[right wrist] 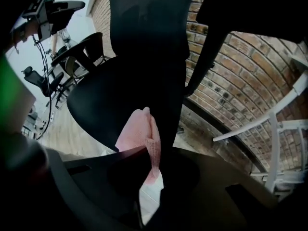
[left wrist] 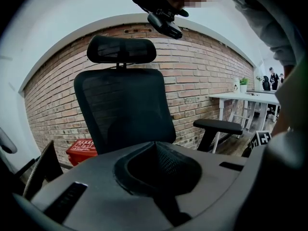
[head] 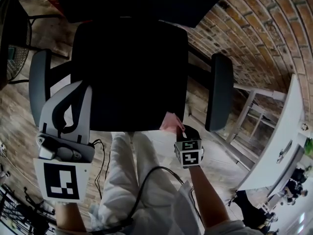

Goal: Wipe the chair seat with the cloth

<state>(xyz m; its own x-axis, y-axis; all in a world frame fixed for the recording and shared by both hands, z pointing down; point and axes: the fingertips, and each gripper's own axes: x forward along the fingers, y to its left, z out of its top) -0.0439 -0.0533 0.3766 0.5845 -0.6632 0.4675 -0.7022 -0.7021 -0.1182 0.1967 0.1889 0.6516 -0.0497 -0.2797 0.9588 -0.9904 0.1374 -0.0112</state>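
Of the pink cloth (head: 170, 122) only a small part is shown in the head view, at the front edge of the black chair seat (head: 129, 72), near its right corner; the rest is covered by the right gripper (head: 179, 129). Whether the cloth already touches the seat cannot be told. The seat is so dark that no detail of its surface can be made out, and in the left gripper view it is hidden behind the gripper's own grey body, so only the backrest (left wrist: 125, 109) and the headrest (left wrist: 121, 49) are seen there. The seat is flanked by two armrests (head: 220, 92); behind the chair a brick wall (head: 254, 28) stands, with a red box (left wrist: 82, 150) at its foot and a white table (head: 279, 151) to the right. A black cable (head: 146, 190) hangs over the person's light trousers (head: 132, 170). In the right gripper view the jaws are closed on the folded cloth (right wrist: 139, 134), which sticks out past their tips. The left gripper (head: 66, 94) is held over the left side of the seat, its jaws brought together with nothing between them.
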